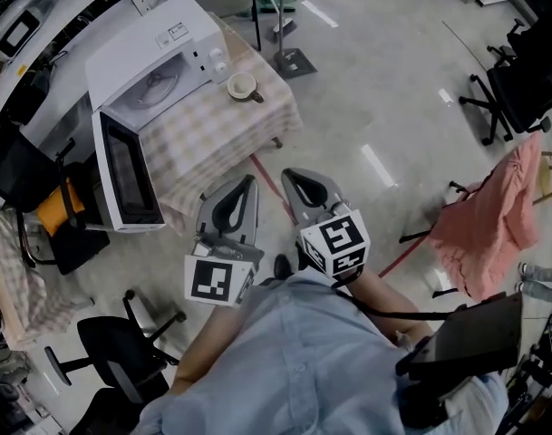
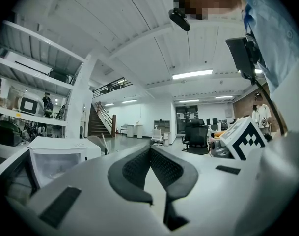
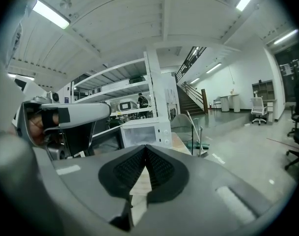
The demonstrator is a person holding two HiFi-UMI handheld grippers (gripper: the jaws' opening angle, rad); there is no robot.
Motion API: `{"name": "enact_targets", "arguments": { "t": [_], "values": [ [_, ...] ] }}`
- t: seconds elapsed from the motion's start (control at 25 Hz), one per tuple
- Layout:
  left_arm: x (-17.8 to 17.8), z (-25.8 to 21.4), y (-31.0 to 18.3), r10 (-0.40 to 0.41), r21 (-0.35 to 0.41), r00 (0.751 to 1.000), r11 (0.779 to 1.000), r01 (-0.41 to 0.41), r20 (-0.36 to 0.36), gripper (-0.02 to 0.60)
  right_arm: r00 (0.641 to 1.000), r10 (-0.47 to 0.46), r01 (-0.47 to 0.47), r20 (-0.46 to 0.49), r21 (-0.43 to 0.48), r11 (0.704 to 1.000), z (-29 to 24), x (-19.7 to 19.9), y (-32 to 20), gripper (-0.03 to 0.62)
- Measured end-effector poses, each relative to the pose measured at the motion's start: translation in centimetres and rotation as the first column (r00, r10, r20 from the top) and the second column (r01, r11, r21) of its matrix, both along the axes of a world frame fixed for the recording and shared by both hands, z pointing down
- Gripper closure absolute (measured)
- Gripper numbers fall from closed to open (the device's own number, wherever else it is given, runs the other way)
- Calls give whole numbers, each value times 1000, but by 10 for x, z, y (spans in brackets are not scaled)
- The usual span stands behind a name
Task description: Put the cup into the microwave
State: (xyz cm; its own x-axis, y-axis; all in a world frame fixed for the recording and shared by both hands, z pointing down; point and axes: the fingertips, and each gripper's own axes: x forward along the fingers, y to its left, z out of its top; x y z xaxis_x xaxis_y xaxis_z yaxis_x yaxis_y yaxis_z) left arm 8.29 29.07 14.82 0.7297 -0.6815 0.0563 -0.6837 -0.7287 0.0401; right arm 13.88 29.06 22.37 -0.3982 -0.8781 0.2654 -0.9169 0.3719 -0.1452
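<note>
A pale cup (image 1: 242,86) stands on the checked tablecloth (image 1: 203,134), just right of the white microwave (image 1: 153,66). The microwave's door (image 1: 126,175) hangs wide open toward me. My left gripper (image 1: 250,181) and right gripper (image 1: 288,175) are side by side above the floor, short of the table's near edge, and both point at it. Each is shut with nothing between its jaws. In the left gripper view the shut left gripper (image 2: 150,148) has the microwave (image 2: 56,156) to its left. The right gripper view shows the right gripper (image 3: 146,146) shut below the microwave (image 3: 142,132). Neither gripper view shows the cup.
A pink cloth hangs over a chair (image 1: 493,216) at the right. Black office chairs stand at lower left (image 1: 112,352) and upper right (image 1: 511,89). A stand's base (image 1: 294,60) sits behind the table, and cluttered shelving (image 1: 22,25) runs along the left.
</note>
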Motion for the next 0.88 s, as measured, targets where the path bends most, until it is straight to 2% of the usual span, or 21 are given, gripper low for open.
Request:
{"name": "enact_targets", "arguments": {
  "t": [0.52,0.88],
  "values": [
    [66,3,-102,-75,-10,996,997,76,56,577,993,-114,114,36,9,993,-1,52,-116,592],
    [92,0,-139,-135,11,988,991,134,72,577,982,-182,181,49,21,983,0,72,-162,592]
  ]
}}
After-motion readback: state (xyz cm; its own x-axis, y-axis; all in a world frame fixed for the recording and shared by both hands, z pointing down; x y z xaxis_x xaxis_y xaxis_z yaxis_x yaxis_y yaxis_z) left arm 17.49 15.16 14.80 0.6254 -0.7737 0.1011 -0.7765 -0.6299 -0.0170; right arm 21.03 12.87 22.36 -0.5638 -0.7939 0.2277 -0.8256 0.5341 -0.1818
